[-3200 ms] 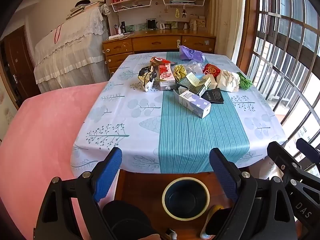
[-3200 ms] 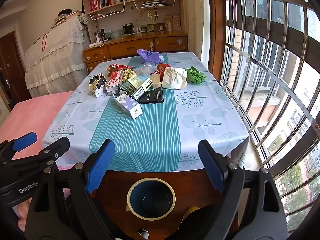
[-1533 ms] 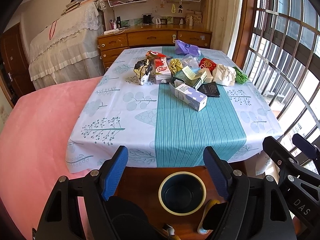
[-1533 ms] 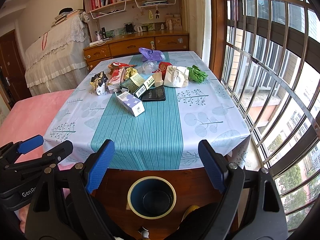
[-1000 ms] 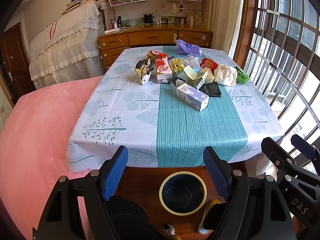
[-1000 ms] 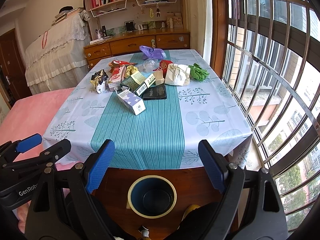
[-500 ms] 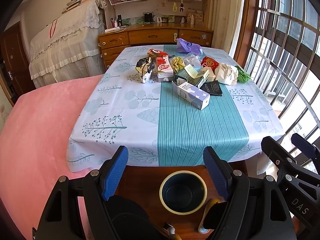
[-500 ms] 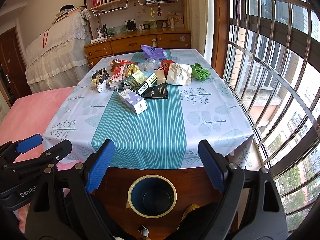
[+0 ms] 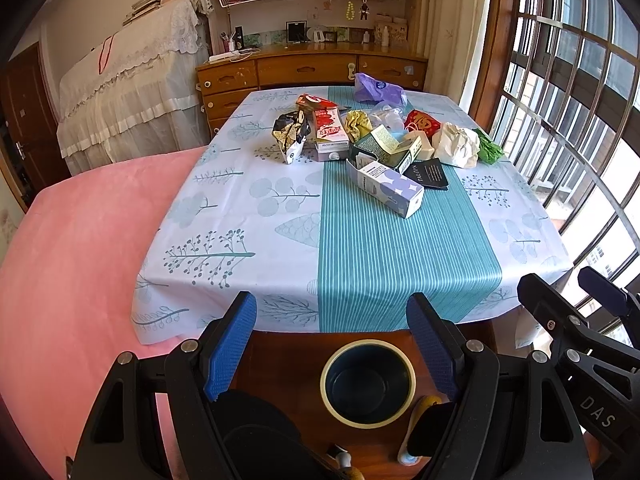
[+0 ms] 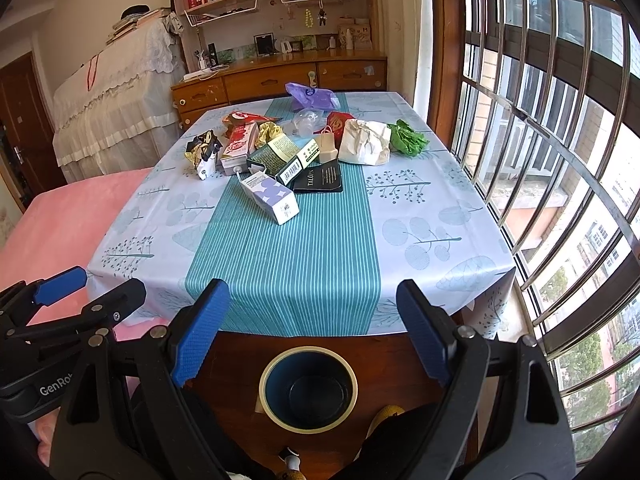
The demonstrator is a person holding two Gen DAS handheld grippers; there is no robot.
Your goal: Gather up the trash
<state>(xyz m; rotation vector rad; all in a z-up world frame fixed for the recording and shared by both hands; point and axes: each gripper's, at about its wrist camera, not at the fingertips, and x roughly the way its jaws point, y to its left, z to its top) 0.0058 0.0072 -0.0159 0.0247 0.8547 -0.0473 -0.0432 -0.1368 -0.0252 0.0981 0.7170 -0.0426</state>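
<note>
1. My left fingers [image 9: 332, 344] stand wide with nothing between them, and my right fingers [image 10: 310, 330] are just as wide and just as empty. Both hover short of the near edge of the surface with the blue-and-white leaf-print cloth [image 9: 248, 216], well apart from any of the litter.

2. The trash lies ahead of me and past the middle of the surface, bunched toward the far end. Nearest of it is the white carton with lilac spots [image 9: 386, 188], lying flat on the teal striped band.

3. That carton's long axis runs on a diagonal, from its open far-left end to its near-right end. To close across its narrow width, I judge that I would have to turn my fingers off the line they point along now.

4. Seen from my right side, the carton [image 10: 270, 196] sits slightly left of centre; seen from my left, slightly right of centre. So it lies between my two hands, neither plainly nearer.

5. The round dark-blue bin with the cream rim [image 9: 368, 384] stands low on the wooden floor, right beneath my fingers, on the near side of the surface.
</note>
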